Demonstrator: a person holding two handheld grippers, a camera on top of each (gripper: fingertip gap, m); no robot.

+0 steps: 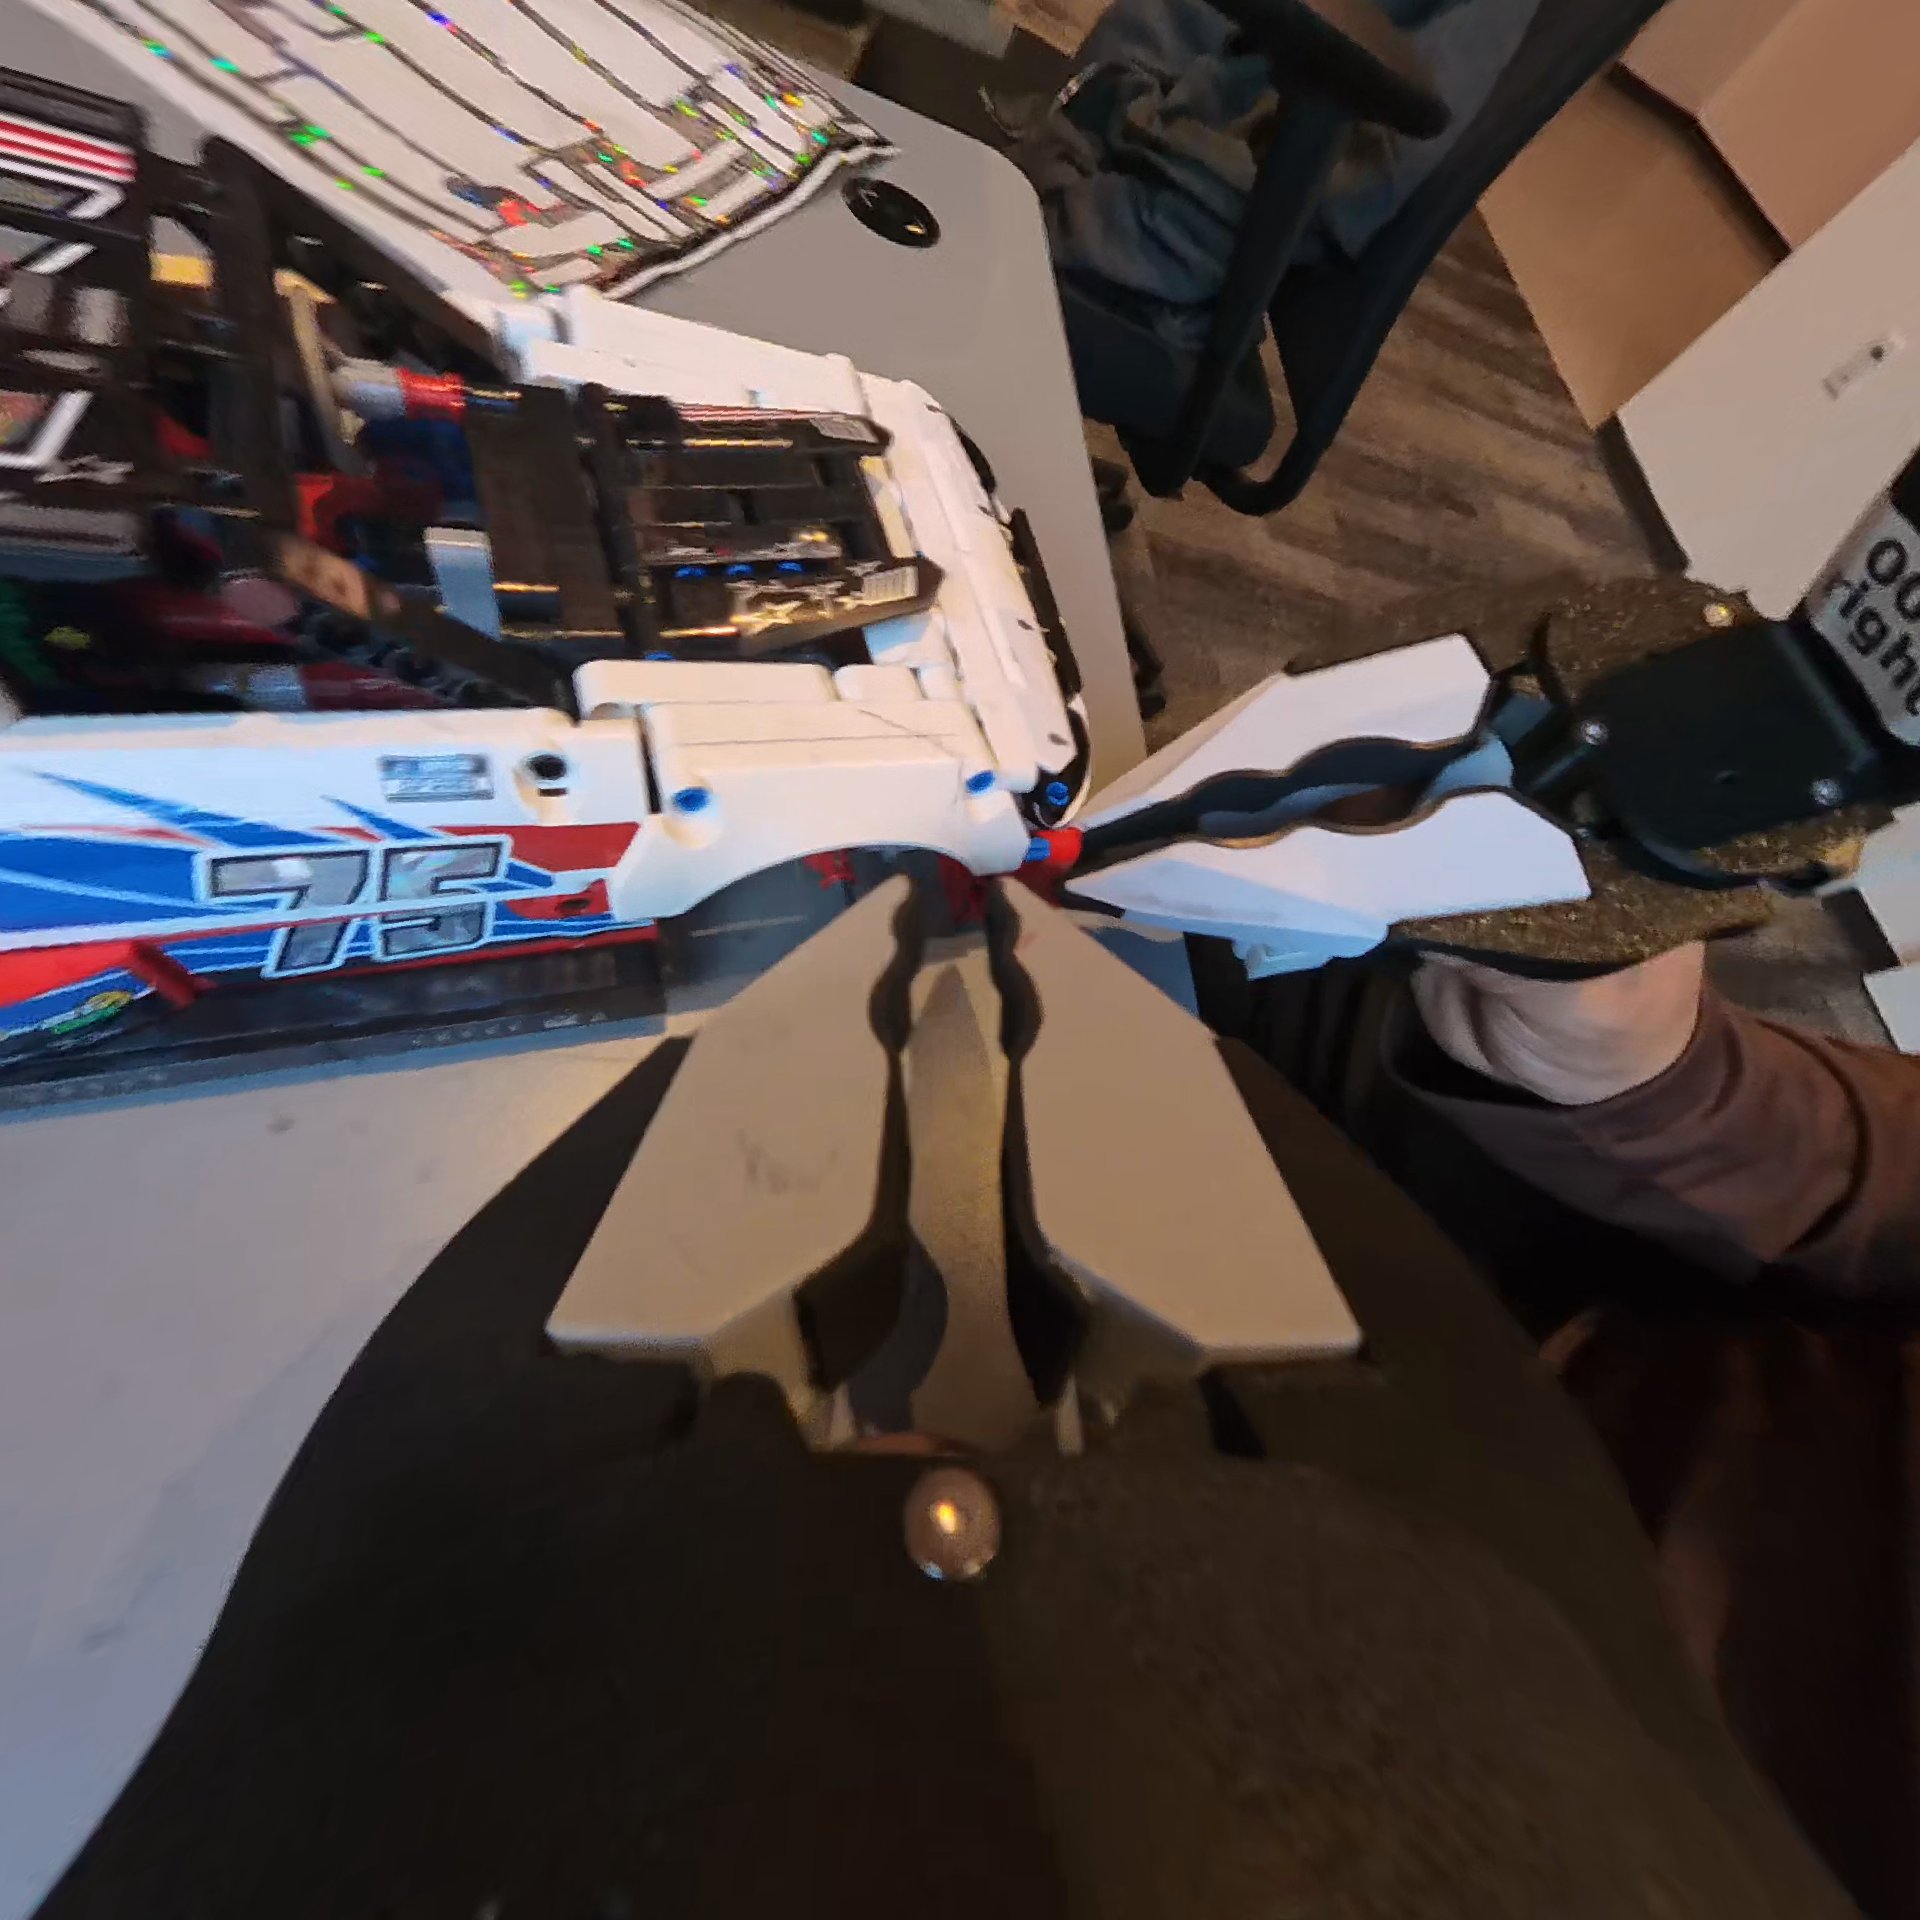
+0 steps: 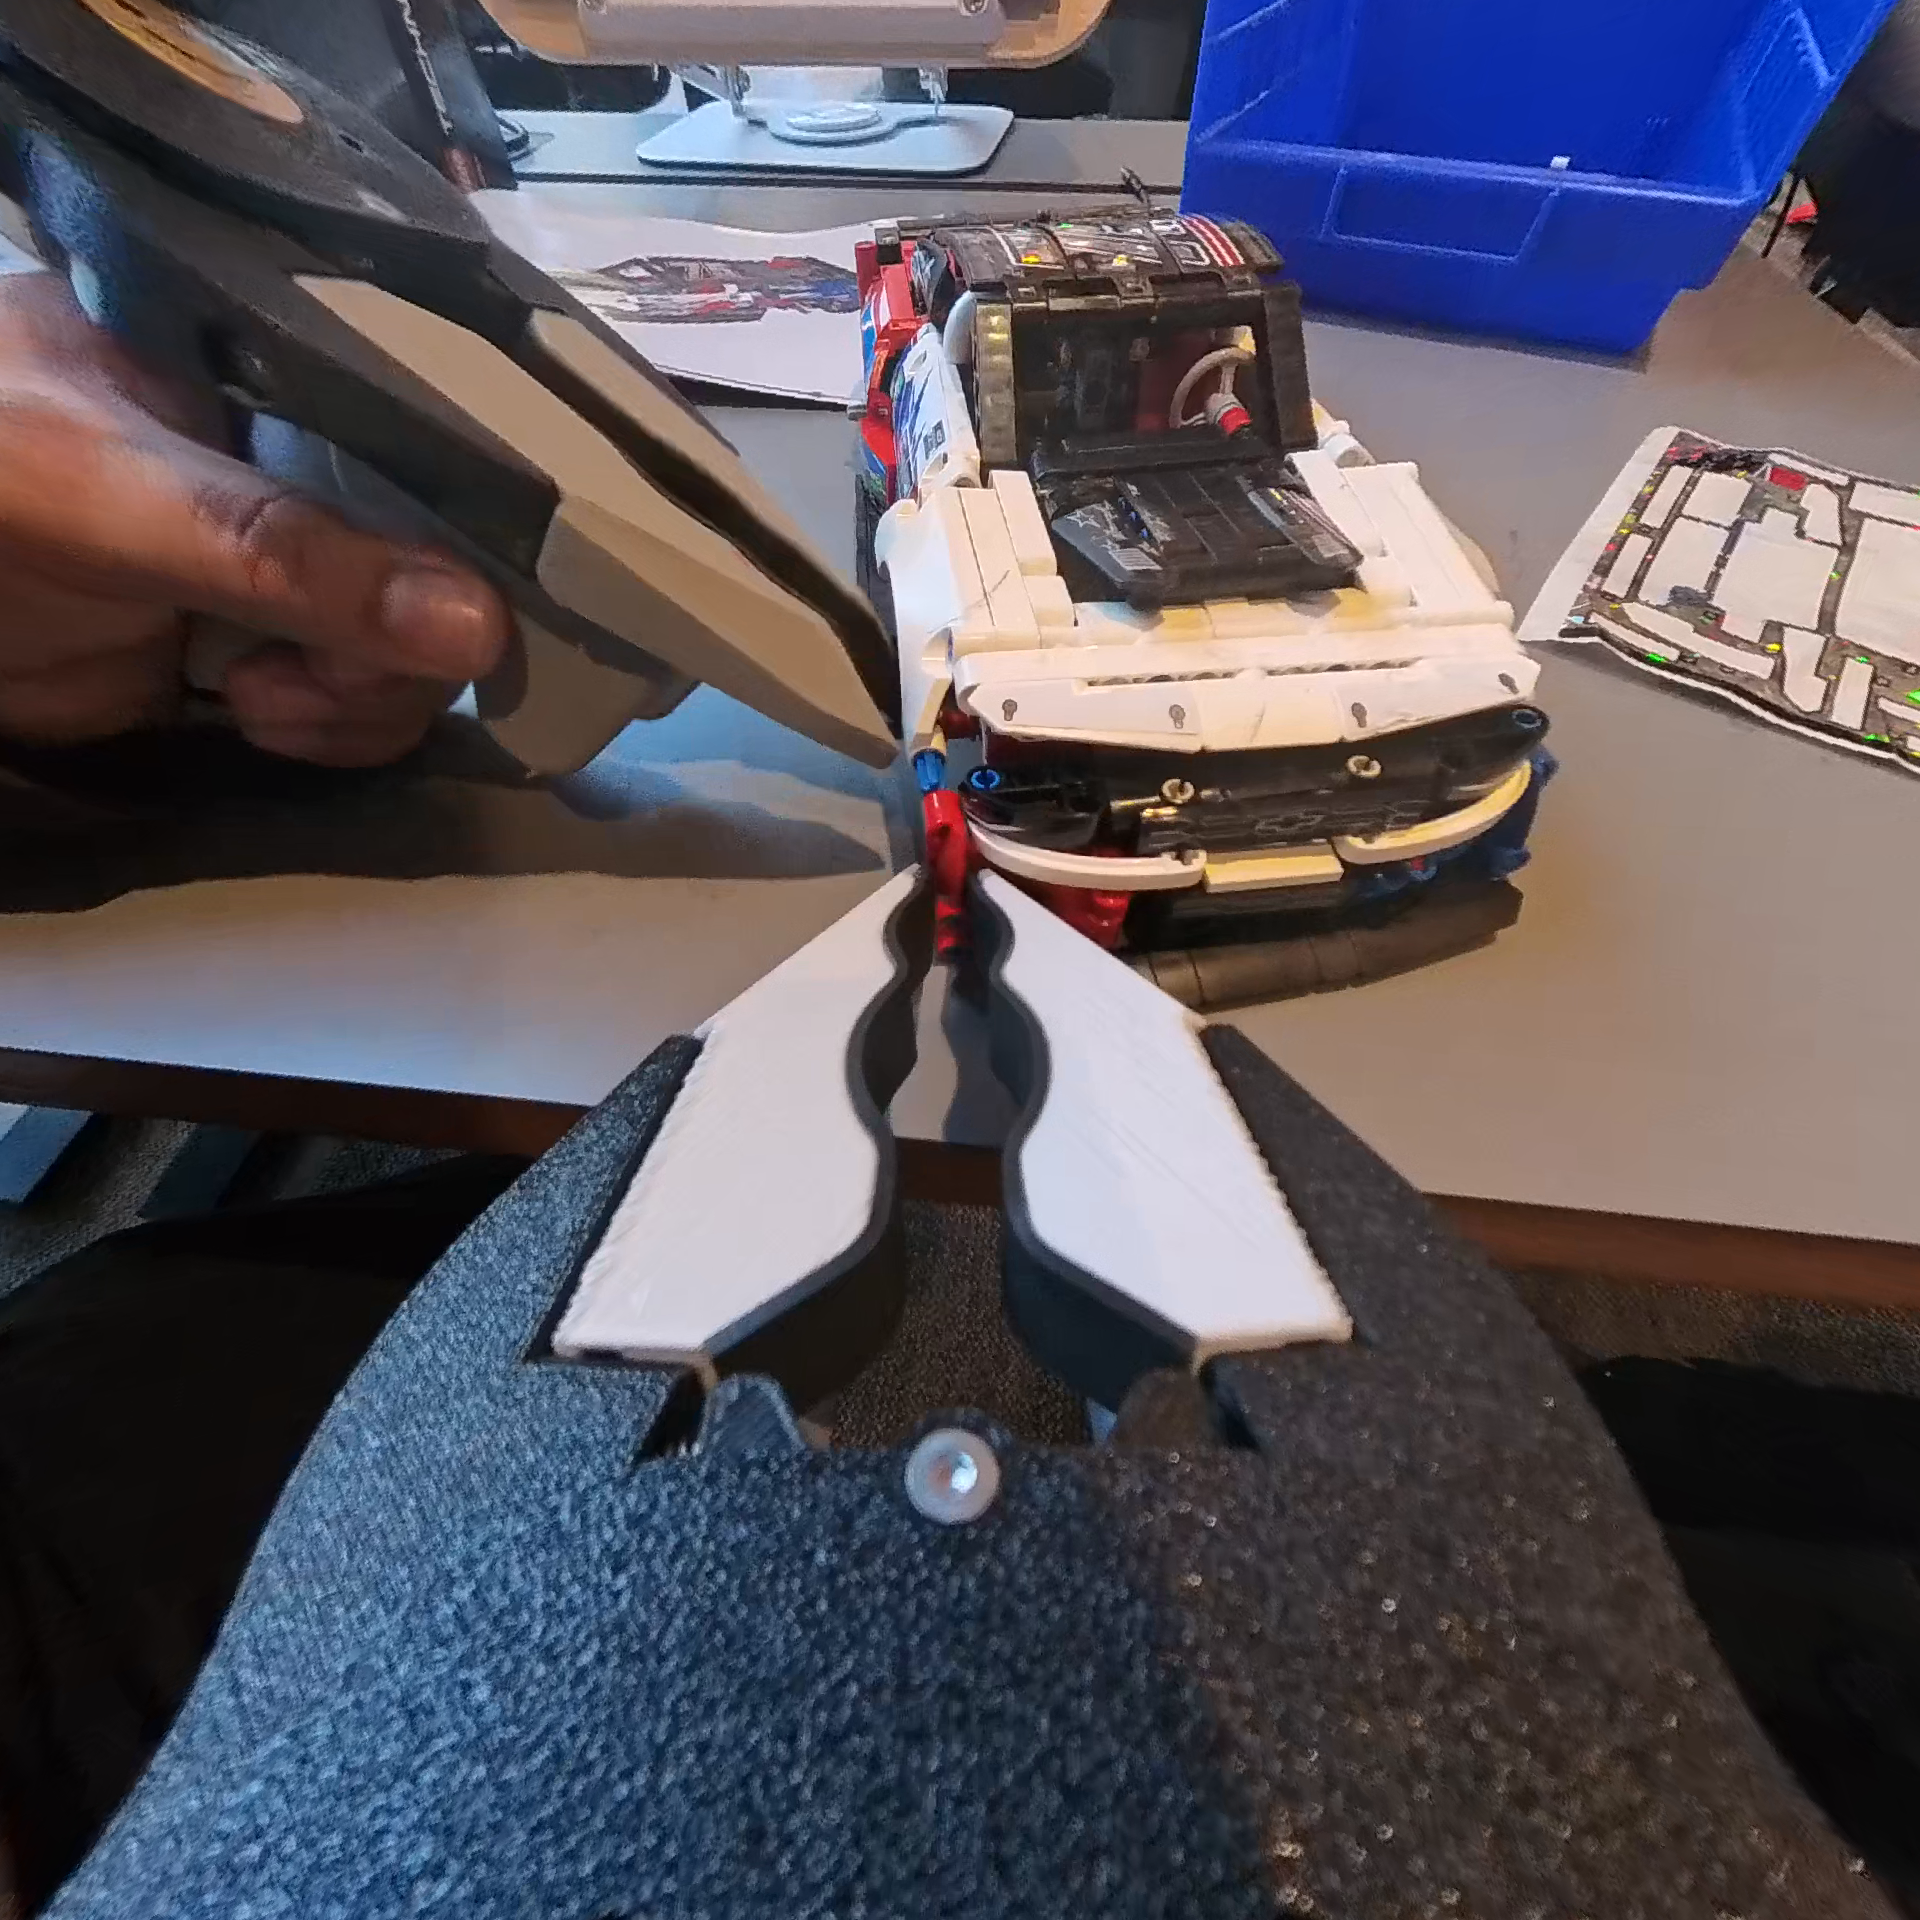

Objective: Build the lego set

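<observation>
A white lego race car (image 1: 312, 862) with red and blue side graphics and a black hood stands on the grey table (image 1: 208, 1299); its nose faces me in the right wrist view (image 2: 1195, 644). My right gripper (image 2: 948, 881) is shut on a red piece (image 2: 945, 831) with a blue pin at the car's front left corner, as the left wrist view also shows (image 1: 1070, 847). My left gripper (image 1: 951, 891) points at the front wheel arch with its jaws a narrow gap apart. From the side (image 2: 891, 722) its tips sit against the white fender. What lies between them is hidden.
A sticker sheet (image 2: 1766, 582) lies right of the car, and an instruction booklet (image 2: 727, 301) lies behind it. A blue bin (image 2: 1507, 156) and a monitor stand (image 2: 831, 135) stand at the back. The table's front edge (image 2: 1558, 1226) is close. Cardboard boxes (image 1: 1662, 208) and a chair (image 1: 1247, 260) are beyond the table. My left and right fingertips are right by each other.
</observation>
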